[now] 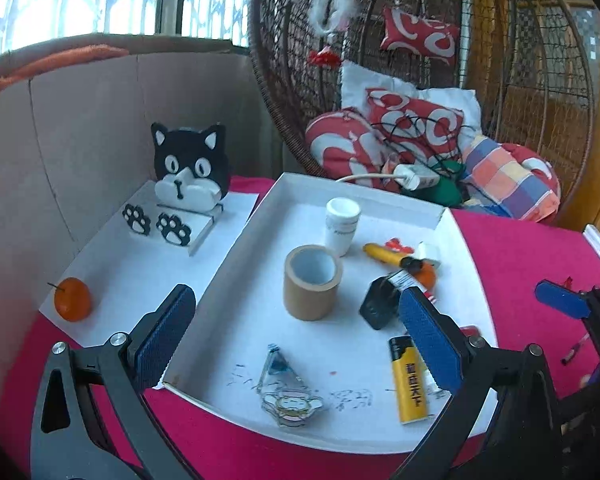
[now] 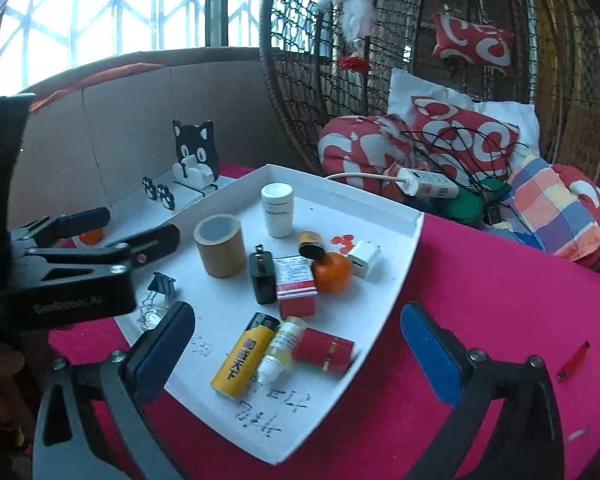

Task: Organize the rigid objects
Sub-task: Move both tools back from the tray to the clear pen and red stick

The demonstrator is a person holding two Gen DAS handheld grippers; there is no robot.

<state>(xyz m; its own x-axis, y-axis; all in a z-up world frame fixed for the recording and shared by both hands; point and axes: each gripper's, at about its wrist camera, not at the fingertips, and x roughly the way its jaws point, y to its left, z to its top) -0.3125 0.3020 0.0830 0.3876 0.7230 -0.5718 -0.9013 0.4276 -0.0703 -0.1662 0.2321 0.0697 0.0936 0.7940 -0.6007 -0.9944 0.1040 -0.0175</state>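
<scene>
A white tray (image 1: 440, 216) (image 2: 404, 276) on the pink table holds a brown tape roll (image 1: 311, 282) (image 2: 220, 245), a white bottle (image 1: 342, 224) (image 2: 277, 210), a yellow lighter (image 1: 408, 380) (image 2: 242, 356), a black charger (image 1: 378, 304) (image 2: 263, 278), an orange (image 2: 332, 272), a red-white box (image 2: 295, 286), a dropper bottle (image 2: 280, 350), a red case (image 2: 326, 352), a white plug (image 2: 364, 258) and a binder clip (image 1: 275, 364) (image 2: 162, 284). My left gripper (image 1: 296, 344) is open over the tray's near edge. My right gripper (image 2: 300, 352) is open over the tray's near right part.
A cat-shaped stand (image 1: 190, 168) (image 2: 194, 156) and a second orange (image 1: 72, 299) sit on white paper left of the tray. A small red item (image 2: 574, 360) lies on the pink cloth at right. A wicker chair with cushions (image 1: 400, 136) stands behind the table.
</scene>
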